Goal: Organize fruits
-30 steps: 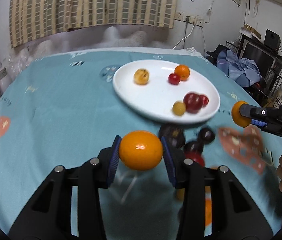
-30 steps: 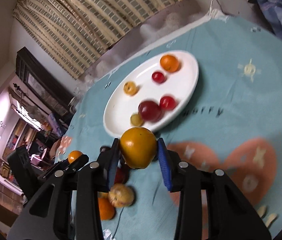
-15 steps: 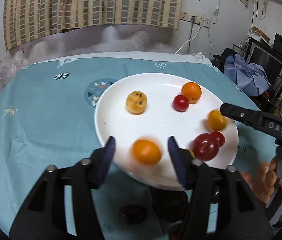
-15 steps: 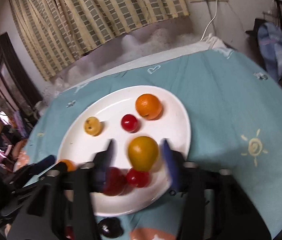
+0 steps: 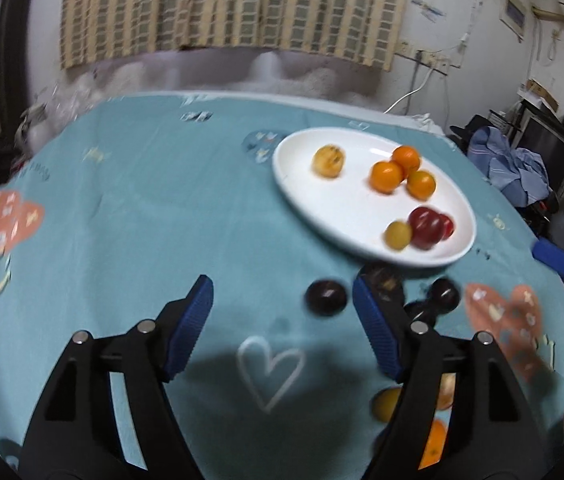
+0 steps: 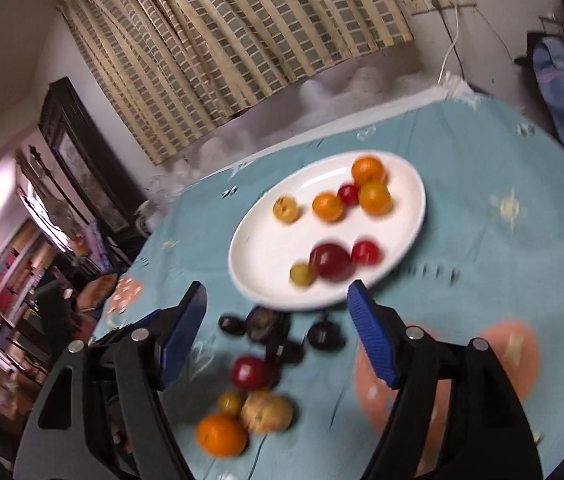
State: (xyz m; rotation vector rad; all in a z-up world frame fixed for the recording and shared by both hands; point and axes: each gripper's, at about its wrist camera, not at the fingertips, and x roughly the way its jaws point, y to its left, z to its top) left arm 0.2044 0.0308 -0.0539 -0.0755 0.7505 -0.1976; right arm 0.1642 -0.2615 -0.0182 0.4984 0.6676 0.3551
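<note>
The white plate (image 5: 458, 240) sits on the far right part of the teal tablecloth (image 5: 142, 220), holding three oranges (image 5: 386, 176) clustered at its far side, a speckled yellow fruit (image 5: 327, 161), a large red fruit (image 5: 425, 226) with a small red one and a small yellow one against it. To the plate's left the cloth is open right to its edge. Just off the plate's near rim lie dark plums (image 6: 322, 336); nearer still, a red fruit (image 6: 249, 372), a small yellow one, a brownish fruit (image 6: 267, 411) and an orange (image 6: 221, 435) crowd together.

The left gripper (image 5: 282, 324) hangs over the cloth short of the plate, jaws opening, nothing between the pads, one plum (image 5: 325, 302) beyond them. The right gripper (image 6: 274, 332) is likewise opening and empty above the loose pile.
</note>
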